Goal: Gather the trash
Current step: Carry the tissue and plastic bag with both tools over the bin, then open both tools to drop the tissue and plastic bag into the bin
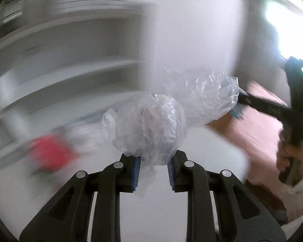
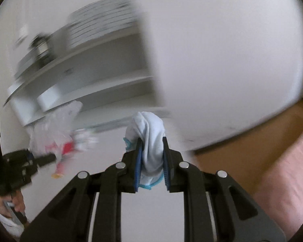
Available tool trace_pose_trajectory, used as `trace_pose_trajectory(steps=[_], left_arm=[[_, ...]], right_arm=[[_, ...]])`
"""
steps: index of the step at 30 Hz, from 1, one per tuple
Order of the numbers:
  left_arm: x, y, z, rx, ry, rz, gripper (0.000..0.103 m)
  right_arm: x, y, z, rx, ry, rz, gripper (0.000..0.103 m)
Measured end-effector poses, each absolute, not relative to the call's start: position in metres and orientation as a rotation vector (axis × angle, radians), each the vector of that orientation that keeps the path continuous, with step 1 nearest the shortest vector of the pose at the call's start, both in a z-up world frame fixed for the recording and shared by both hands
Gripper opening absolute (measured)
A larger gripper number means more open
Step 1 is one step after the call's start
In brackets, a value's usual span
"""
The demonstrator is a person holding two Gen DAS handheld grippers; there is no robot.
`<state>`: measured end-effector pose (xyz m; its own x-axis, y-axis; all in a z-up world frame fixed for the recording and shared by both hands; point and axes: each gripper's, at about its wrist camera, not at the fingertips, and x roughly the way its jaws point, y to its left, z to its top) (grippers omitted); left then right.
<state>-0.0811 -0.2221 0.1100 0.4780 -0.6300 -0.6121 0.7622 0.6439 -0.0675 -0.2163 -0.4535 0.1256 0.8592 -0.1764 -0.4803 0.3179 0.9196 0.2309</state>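
My left gripper [image 1: 154, 166] is shut on a crumpled clear plastic bag [image 1: 151, 129], held up in the air; the bag bulges ahead of the fingers and trails to the right. It also shows in the right wrist view [image 2: 50, 129]. My right gripper [image 2: 151, 161] is shut on a wad of white cloth with a light blue edge [image 2: 149, 141]. The right gripper shows at the right of the left wrist view [image 1: 242, 102], partly behind the bag. Both views are motion-blurred.
A red item [image 1: 50, 151] and white litter [image 2: 84, 139] lie blurred on the white surface. A white shelf unit [image 2: 95, 84] stands behind. A brown cardboard box [image 2: 252, 141] and pink bedding [image 1: 258, 141] lie to the right.
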Motion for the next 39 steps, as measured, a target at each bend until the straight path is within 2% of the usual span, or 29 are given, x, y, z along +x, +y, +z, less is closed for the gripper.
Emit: trace_pose_trajectory(steps=[3,5,8,10,11,15,18,21,26,27,28,30,35,39], left_arm=[[-0.128,-0.339,0.094,0.359,0.686,-1.083,0.022],[-0.154,-0.390,0.081,0.411,0.721,-1.168,0.022],[-0.204,-0.467,0.045,0.497,0.802,-1.276,0.022],[-0.234,-0.508,0.001,0.542,0.918,-1.317,0.022],[-0.240,-0.518,-0.019,0.547,0.976,-1.317,0.022],[-0.245,-0.542,-0.162,0.591,1.339,-1.165,0.022],[-0.229,-0.541,-0.221,0.633,1.436,-1.024,0.021],[-0.219,-0.548,-0.245,0.679,1.419,-0.943,0.021],[-0.202,-0.571,-0.254,0.681,1.414,-0.913,0.022],[-0.201,-0.575,-0.254,0.675,1.402,-0.910,0.027],[-0.197,-0.571,-0.253,0.654,1.397,-0.909,0.035],[-0.194,-0.574,-0.250,0.598,1.386,-0.922,0.094],[-0.205,-0.584,-0.238,0.578,1.295,-1.001,0.095],[-0.231,-0.589,-0.201,0.563,1.196,-1.139,0.095]], right_arm=[[-0.294,-0.522,0.113,0.382,0.463,-0.453,0.018],[-0.341,-0.564,0.096,0.458,0.469,-0.548,0.018],[-0.398,-0.615,0.057,0.582,0.502,-0.646,0.018],[-0.414,-0.641,0.016,0.672,0.556,-0.654,0.018],[-0.416,-0.655,-0.016,0.738,0.599,-0.648,0.018],[-0.392,-0.678,-0.134,0.908,0.797,-0.595,0.018],[-0.365,-0.675,-0.220,1.022,0.947,-0.532,0.018],[-0.351,-0.676,-0.263,1.072,1.007,-0.516,0.018],[-0.345,-0.685,-0.278,1.094,1.013,-0.517,0.018],[-0.346,-0.683,-0.278,1.101,1.001,-0.518,0.024],[-0.348,-0.687,-0.281,1.115,1.000,-0.516,0.047],[-0.352,-0.698,-0.284,1.146,0.986,-0.521,0.090],[-0.368,-0.711,-0.268,1.154,0.924,-0.574,0.092],[-0.397,-0.724,-0.202,1.032,0.819,-0.712,0.092]])
